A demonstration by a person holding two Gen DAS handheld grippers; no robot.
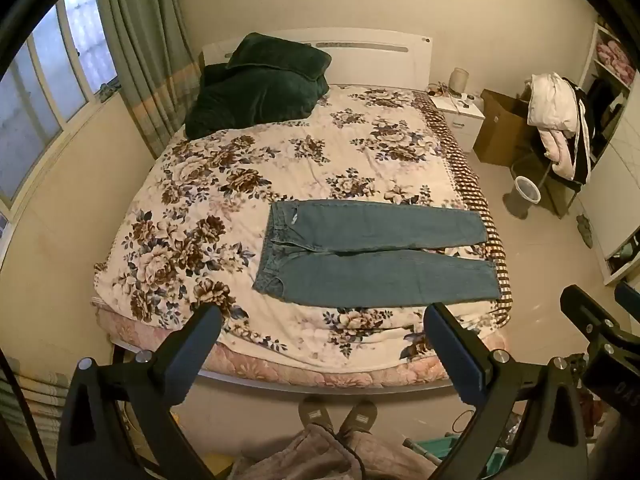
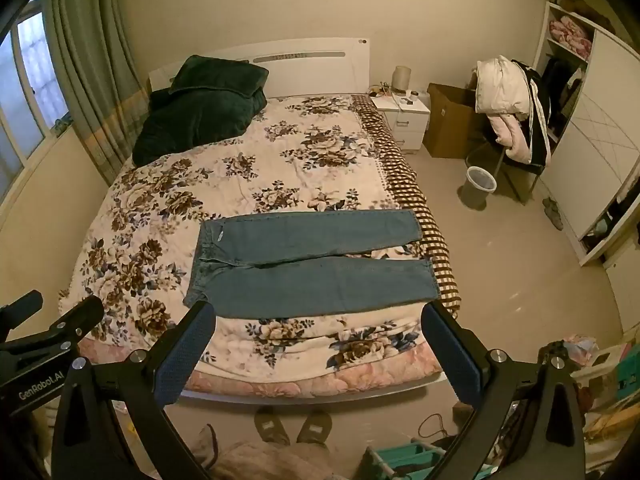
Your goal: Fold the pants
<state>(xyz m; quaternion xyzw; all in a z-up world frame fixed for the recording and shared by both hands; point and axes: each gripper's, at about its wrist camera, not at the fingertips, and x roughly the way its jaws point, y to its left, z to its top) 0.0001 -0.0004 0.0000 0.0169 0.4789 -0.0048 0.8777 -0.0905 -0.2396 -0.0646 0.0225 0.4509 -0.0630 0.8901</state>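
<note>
Both grippers — wide open, empty

- Dim, warm yellowish cast throughout both wrist views; walls tinted beige-amber.
- Cool bluish daylight through frosted window at left; panes brightest area, slightly blown out.
- Soft, diffuse illumination; no hard shadows on bedspread, only faint shade under jeans edges.
- Darker zone beneath bed frame and along lower border near slippers.
- Strong fisheye curvature: curtain and wardrobe bowed toward edges.
- Black vignette in corners of each frame.
- Centre reasonably sharp; periphery softer, with mild compression smear on floral print.
- Small specular glints on metal screws of gripper fingers.
- Dark green blanket nearly without detail.
</note>
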